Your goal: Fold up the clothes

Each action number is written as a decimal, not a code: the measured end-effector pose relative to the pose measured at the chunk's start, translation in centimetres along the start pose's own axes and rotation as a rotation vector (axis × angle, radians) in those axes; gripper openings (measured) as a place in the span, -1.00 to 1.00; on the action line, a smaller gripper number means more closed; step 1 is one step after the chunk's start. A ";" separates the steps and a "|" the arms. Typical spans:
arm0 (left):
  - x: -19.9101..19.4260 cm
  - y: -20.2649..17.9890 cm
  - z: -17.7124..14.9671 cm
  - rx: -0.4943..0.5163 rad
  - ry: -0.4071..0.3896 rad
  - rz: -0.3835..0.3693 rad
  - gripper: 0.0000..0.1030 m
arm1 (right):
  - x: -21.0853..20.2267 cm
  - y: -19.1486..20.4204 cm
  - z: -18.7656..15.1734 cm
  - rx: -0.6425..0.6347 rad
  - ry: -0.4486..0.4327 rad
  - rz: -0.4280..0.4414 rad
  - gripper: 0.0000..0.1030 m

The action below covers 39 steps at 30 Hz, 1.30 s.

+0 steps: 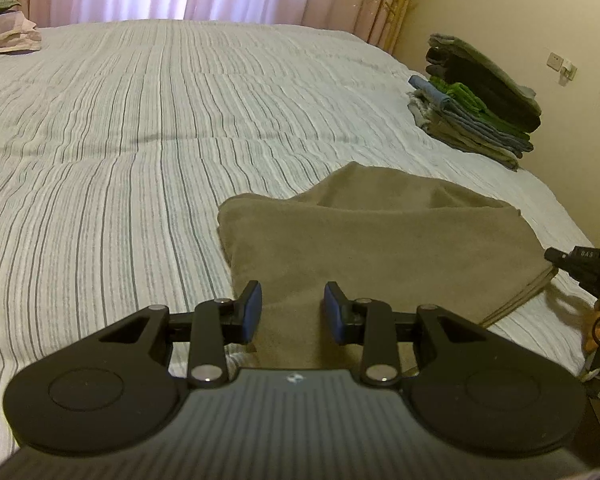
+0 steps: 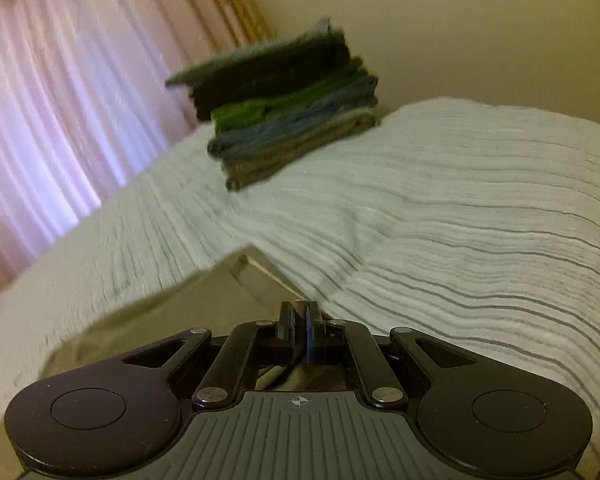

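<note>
Olive cloth [image 1: 380, 240] lies on the bed [image 1: 140, 140], near edge, already doubled over: layered hems show at its right corner, and the far flap is raised in a soft ridge. A stack [image 1: 480, 100] of folded clothes sits well apart, at the bed's far right corner by the wall.

Left gripper [image 1: 293, 312]: fingers spread wide, holding nothing, hovering over the cloth's near-left part. The cloth runs forward and to the right from these fingers; its long axis goes roughly left to right across the left wrist view.

Right gripper [image 2: 299, 330]: fingers pressed together at the cloth's [image 2: 148, 320] edge, where the hem [image 2: 268, 272] shows just ahead of the tips. It looks like they pinch a fold of fabric, but the tips hide the contact, so that's my read, not certain. The right view is motion-blurred. In the left view the right gripper [image 1: 580, 264] sits off the cloth's right corner.

Judgement: the cloth is part-folded, with the right side gripped and the left free. The key relation is that the cloth's left edge lies just ahead of the left fingers, so the left is the nearer arm for that side. A matching pinch there would let both ends travel together. I can't tell whether the next action is another fold or a move to the stack.
</note>
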State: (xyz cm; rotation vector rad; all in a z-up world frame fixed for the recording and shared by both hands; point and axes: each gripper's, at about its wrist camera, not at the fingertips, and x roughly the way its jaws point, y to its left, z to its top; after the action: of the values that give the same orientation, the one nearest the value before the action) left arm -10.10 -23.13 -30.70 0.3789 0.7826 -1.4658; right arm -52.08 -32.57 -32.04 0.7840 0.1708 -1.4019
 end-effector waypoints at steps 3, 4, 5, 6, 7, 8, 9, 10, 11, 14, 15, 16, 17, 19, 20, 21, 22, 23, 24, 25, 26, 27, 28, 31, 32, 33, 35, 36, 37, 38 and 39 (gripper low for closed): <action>-0.1 0.2 0.5 -0.009 -0.017 -0.008 -0.45 | -0.7 0.1 1.0 -0.002 -0.034 -0.027 -0.80; -0.2 0.3 0.8 -0.014 -0.025 -0.012 -0.47 | -1.2 0.6 1.3 -0.022 -0.062 -0.028 -0.32; -0.3 0.4 1.0 -0.018 -0.032 -0.017 -0.49 | -1.8 1.2 1.5 -0.045 -0.099 -0.012 0.23; -0.2 0.4 1.4 -0.020 -0.036 -0.027 -0.53 | -2.1 1.9 1.7 -0.075 -0.125 0.022 0.25; 0.1 0.3 1.9 -0.012 -0.037 -0.034 -0.55 | -2.0 2.8 1.8 -0.123 -0.114 0.066 0.24; 0.4 0.2 2.3 -0.002 -0.037 -0.040 -0.59 | -1.7 3.8 1.9 -0.176 -0.090 0.111 0.24; 0.9 -0.1 2.7 0.019 -0.036 -0.043 -0.64 | -1.1 4.8 1.8 -0.227 -0.058 0.140 0.22; 1.4 -0.4 3.0 0.039 -0.034 -0.048 -0.67 | -0.2 5.6 1.5 -0.270 -0.030 0.156 -0.05; 2.2 -0.6 3.4 0.058 -0.030 -0.055 -0.74 | 0.8 6.3 1.3 -0.311 -0.004 0.169 -0.24; 5.0 -0.4 4.2 0.065 0.001 -0.062 -0.75 | 4.2 7.5 0.8 -0.392 0.059 0.165 -0.25; 6.1 -0.2 4.4 0.070 0.011 -0.045 -0.75 | 5.3 7.4 0.8 -0.398 0.071 0.136 -0.25; 7.1 0.1 4.5 0.073 0.020 -0.029 -0.78 | 6.1 7.0 1.0 -0.388 0.070 0.112 -0.25; 7.7 0.4 4.6 0.069 0.024 -0.019 -0.81 | 6.8 6.5 1.2 -0.375 0.067 0.091 -0.25; 8.9 1.1 4.7 0.058 0.030 0.001 -0.85 | 6.6 5.5 1.9 -0.342 0.040 0.026 -0.24; 8.8 1.4 4.8 0.046 0.022 0.011 -0.86 | 6.3 4.9 2.4 -0.325 0.024 -0.014 -0.24; 8.6 1.7 4.9 0.035 0.014 0.022 -0.86 | 5.6 4.4 2.7 -0.302 0.018 -0.013 -0.24; 8.1 1.9 5.0 0.027 0.002 0.034 -0.86 | 4.8 3.7 2.9 -0.277 0.016 0.001 -0.24; 7.4 2.0 5.0 0.016 -0.010 0.043 -0.86 | 4.0 3.1 3.2 -0.252 0.014 0.015 -0.24; 6.5 2.1 4.8 -0.007 -0.020 0.038 -0.86 | 3.2 2.5 3.4 -0.227 0.012 0.030 -0.24; 5.5 2.1 4.6 -0.029 -0.030 0.032 -0.85 | 2.0 2.3 3.3 -0.227 0.008 0.055 -0.24; 4.5 2.1 4.3 -0.050 -0.040 0.024 -0.82 | 0.8 2.3 3.0 -0.236 0.005 0.084 -0.24; 3.5 1.8 3.8 -0.056 -0.043 0.007 -0.82 | 0.4 2.3 2.5 -0.246 0.017 0.091 -0.24; 2.6 1.3 3.2 -0.048 -0.043 -0.009 -0.82 | 0.2 2.3 1.9 -0.256 0.035 0.090 -0.24; 0.9 -0.7 0.6 0.020 -0.018 -0.017 -0.81 | -0.2 2.4 0.1 -0.287 0.088 0.088 -0.24; 0.6 -1.3 -0.4 0.041 -0.004 -0.014 -0.77 | -0.4 2.4 -0.5 -0.297 0.106 0.087 -0.24; 0.7 -1.6 -1.3 0.051 0.013 0.003 -0.77 | -0.5 2.4 -1.1 -0.308 0.124 0.087 -0.25; 0.4 -1.8 -2.7 0.035 0.026 0.038 -0.77 | -0.8 2.4 -2.3 -0.328 0.160 0.085 -0.24; 0.1 -1.8 -3.2 0.019 0.025 0.049 -0.78 | -1.2 2.4 -2.6 -0.321 0.170 0.080 -0.24; -0.5 -1.8 -3.3 0.000 0.023 0.054 -0.78 | -1.6 2.3 -2.7 -0.310 0.179 0.072 -0.24; -1.0 -1.8 -3.4 -0.016 0.023 0.060 -0.78 | -2.0 2.2 -2.8 -0.301 0.190 0.063 -0.24; -1.4 -1.9 -3.3 -0.019 0.028 0.072 -0.77 | -2.4 2.1 -3.0 -0.292 0.201 0.053 -0.24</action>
State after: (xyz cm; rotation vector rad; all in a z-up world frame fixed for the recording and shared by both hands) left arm -12.64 -20.13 -31.69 0.4100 0.7968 -1.3870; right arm -49.60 -28.95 -32.10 0.6788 0.4957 -1.2124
